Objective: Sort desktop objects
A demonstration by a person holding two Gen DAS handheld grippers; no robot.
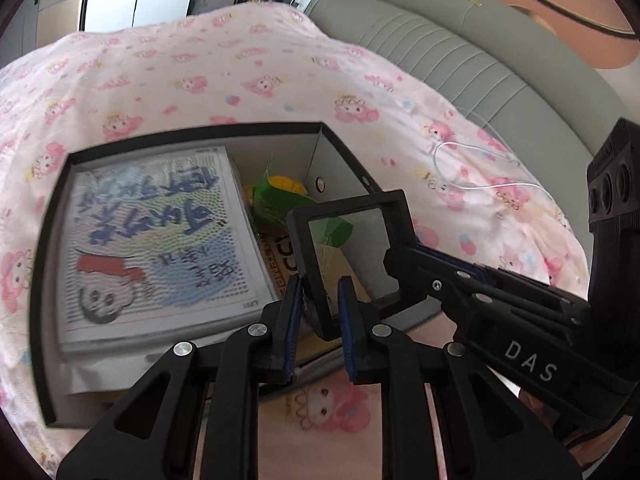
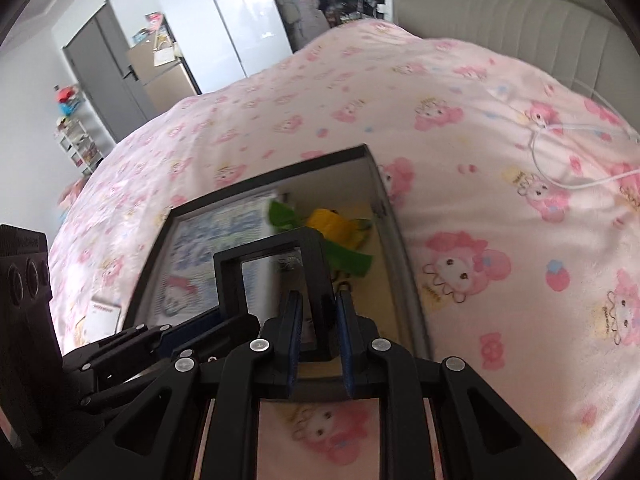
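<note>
A black square frame with a clear pane [image 1: 352, 252] hangs over an open black-rimmed box [image 1: 52, 280] on the bed. My left gripper [image 1: 320, 300] has its jaws around the frame's near corner, touching it. My right gripper [image 1: 404, 264] comes in from the right and grips the frame's right side. In the right wrist view the frame [image 2: 276, 280] sits between my right gripper's [image 2: 318, 320] blue pads; the left gripper [image 2: 192, 328] holds its left edge. The box [image 2: 384, 208] holds a printed book [image 1: 160, 240] and a green and yellow toy [image 1: 280, 196].
The box rests on a pink cartoon-print quilt [image 1: 240, 80]. A white cable [image 1: 472, 176] lies on the quilt to the right. A grey padded headboard [image 1: 460, 52] runs behind. A small white card [image 2: 105, 312] lies on the quilt left of the box.
</note>
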